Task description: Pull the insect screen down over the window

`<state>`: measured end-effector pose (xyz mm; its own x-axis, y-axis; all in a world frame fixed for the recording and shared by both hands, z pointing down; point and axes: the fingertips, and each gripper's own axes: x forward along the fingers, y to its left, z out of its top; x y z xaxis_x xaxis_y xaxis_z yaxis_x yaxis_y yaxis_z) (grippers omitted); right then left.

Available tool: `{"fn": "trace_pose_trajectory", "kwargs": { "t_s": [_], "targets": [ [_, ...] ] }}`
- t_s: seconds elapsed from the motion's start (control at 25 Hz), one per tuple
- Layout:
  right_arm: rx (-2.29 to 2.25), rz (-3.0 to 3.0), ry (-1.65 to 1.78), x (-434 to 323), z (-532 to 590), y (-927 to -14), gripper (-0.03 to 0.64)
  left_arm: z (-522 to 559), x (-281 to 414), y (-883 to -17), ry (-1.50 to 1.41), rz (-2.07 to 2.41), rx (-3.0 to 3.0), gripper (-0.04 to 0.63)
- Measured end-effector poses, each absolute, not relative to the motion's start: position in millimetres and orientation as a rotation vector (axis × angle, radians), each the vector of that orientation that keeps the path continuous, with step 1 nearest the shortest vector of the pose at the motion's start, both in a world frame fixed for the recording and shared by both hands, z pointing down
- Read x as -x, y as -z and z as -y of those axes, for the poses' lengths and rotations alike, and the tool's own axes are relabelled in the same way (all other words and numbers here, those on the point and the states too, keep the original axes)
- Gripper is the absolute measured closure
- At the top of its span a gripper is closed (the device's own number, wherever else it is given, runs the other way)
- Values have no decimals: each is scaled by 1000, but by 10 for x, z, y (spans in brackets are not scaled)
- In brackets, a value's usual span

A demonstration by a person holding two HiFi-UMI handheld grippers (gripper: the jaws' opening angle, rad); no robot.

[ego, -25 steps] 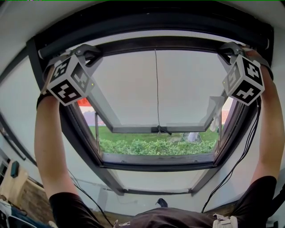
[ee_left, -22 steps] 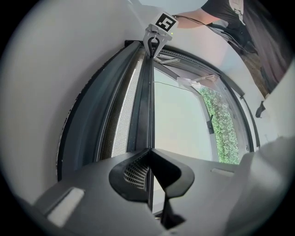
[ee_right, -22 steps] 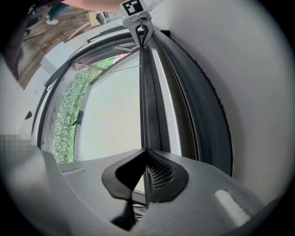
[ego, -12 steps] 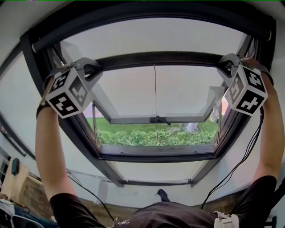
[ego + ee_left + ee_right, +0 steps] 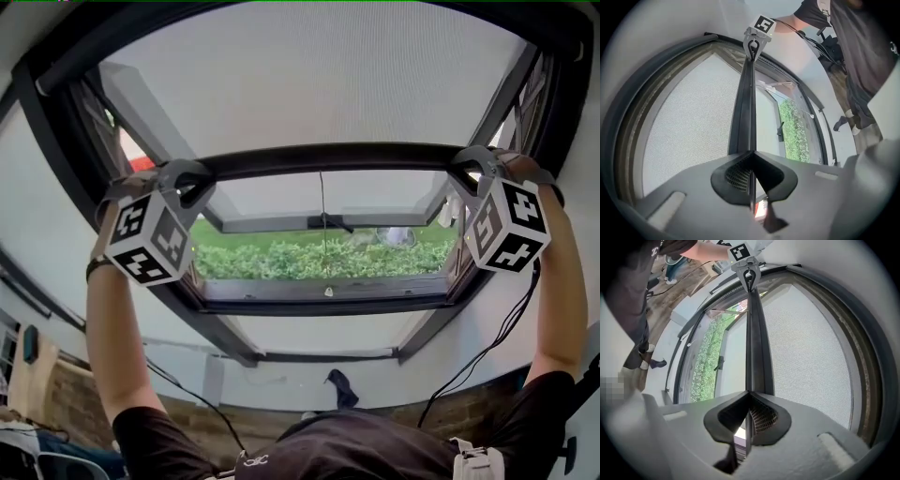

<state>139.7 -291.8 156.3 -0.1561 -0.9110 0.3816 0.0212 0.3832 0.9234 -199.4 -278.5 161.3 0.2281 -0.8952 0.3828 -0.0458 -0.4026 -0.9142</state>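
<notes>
Insect screen (image 5: 309, 84), a grey mesh, fills the head view from ten o'clock through twelve to two o'clock and covers roughly the upper half of the window (image 5: 328, 305). Its lower edge is a dark pull bar (image 5: 328, 157) that crosses the middle of the view from nine to three o'clock. Below the bar, toward six o'clock, the opening is uncovered and shows the outward-tilted sash (image 5: 319, 222) with a hedge (image 5: 319, 258) beyond. A thin cord (image 5: 323, 244) hangs from the bar's midpoint.

Left gripper (image 5: 192, 176) is clenched on the bar's end at nine o'clock, and right gripper (image 5: 466, 169) on the end at three o'clock. Each gripper view shows the jaws closed on the bar's thin lip, with the bar running away toward twelve o'clock to the opposite gripper. Grasping both ends rather than the centre probably lets the bar descend level, so that the mesh neither skews nor binds at the frame's sides. Both arms reach up and outward, and the marker cubes (image 5: 145, 239) face the person.

Judged from the bar's position, the pull is about half done. The bar has not yet reached the lower frame at six o'clock, where it would presumably latch.
</notes>
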Motion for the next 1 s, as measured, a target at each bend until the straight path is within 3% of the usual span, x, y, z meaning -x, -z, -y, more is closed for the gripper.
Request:
{"fn": "trace_pose_trajectory", "kwargs": {
  "t_s": [1.0],
  "targets": [
    [-773,1510,915,-1421,2933,-2191,601,2791,1980,-2228,1315,-870,1766,566]
  ]
}}
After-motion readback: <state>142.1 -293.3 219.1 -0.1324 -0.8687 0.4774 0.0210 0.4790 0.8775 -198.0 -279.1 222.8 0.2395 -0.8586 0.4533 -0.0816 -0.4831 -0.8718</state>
